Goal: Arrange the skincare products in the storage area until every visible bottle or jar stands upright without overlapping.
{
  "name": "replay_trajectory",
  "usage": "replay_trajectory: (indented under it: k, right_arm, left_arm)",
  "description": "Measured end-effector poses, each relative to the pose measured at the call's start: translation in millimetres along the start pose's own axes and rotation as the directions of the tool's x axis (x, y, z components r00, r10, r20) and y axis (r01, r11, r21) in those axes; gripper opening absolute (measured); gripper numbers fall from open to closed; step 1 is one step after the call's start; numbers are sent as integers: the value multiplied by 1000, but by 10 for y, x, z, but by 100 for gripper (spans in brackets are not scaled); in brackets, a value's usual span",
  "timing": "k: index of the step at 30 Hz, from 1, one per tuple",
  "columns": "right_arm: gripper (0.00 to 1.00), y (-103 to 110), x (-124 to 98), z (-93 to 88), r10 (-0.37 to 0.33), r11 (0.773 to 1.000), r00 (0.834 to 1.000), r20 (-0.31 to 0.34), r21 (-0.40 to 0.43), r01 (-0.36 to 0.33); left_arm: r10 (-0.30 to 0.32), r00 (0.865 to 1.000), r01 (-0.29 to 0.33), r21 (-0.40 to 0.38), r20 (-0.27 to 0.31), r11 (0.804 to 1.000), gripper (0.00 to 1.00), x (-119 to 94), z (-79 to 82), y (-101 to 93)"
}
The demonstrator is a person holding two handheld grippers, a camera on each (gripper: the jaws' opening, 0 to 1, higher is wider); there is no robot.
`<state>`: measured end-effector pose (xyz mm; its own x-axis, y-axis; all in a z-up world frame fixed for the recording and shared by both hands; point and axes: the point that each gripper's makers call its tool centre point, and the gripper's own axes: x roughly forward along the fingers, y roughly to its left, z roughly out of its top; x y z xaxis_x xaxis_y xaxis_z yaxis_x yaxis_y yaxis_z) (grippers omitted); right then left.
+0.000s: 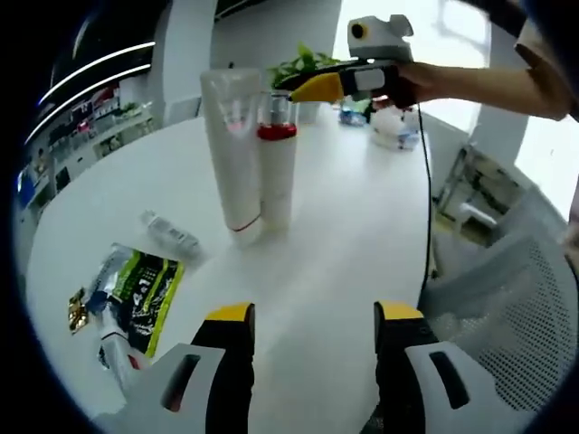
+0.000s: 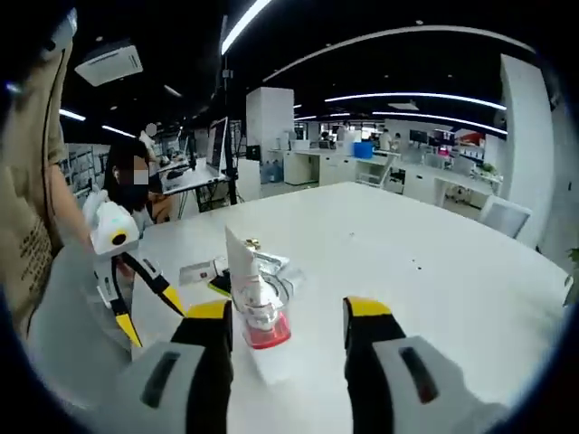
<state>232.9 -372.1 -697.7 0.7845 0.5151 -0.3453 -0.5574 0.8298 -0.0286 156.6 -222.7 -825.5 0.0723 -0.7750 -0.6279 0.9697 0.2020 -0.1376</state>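
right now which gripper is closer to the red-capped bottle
Right. The right gripper hovers right at the top of the red-capped bottle, jaws open around the cap. The left gripper sits back across bare table, open.

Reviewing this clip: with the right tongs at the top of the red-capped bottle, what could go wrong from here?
1. The right tongs sit open at the top of the red-capped bottle, which stands against the white tube; a nudge could topple both.
2. The small clear bottle lies flat and could roll.
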Motion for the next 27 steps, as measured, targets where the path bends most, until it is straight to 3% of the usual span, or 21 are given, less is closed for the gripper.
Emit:
replay_trajectory:
  k: [8, 13, 19, 27]
  right_arm:
    - [51, 203, -196, 265, -53, 998, 998, 25, -25, 54]
    - [56, 417, -256, 322, -68, 997, 998, 14, -41, 68]
    - [64, 563, -321, 276, -90, 996, 996, -18, -25, 89]
    - [73, 666, -482, 527, -148, 989, 987, 61, 17, 148]
  left_arm:
    - [-20, 1000, 20, 14, -6, 1000, 54, -136, -117, -153]
    - [-32, 999, 32, 9, 6, 999, 56, -257, -141, -209]
    - [-15, 1000, 15, -6, 17, 1000, 63, -418, -160, -151]
    - [41, 998, -38, -52, 48, 998, 69, -704, -165, 79]
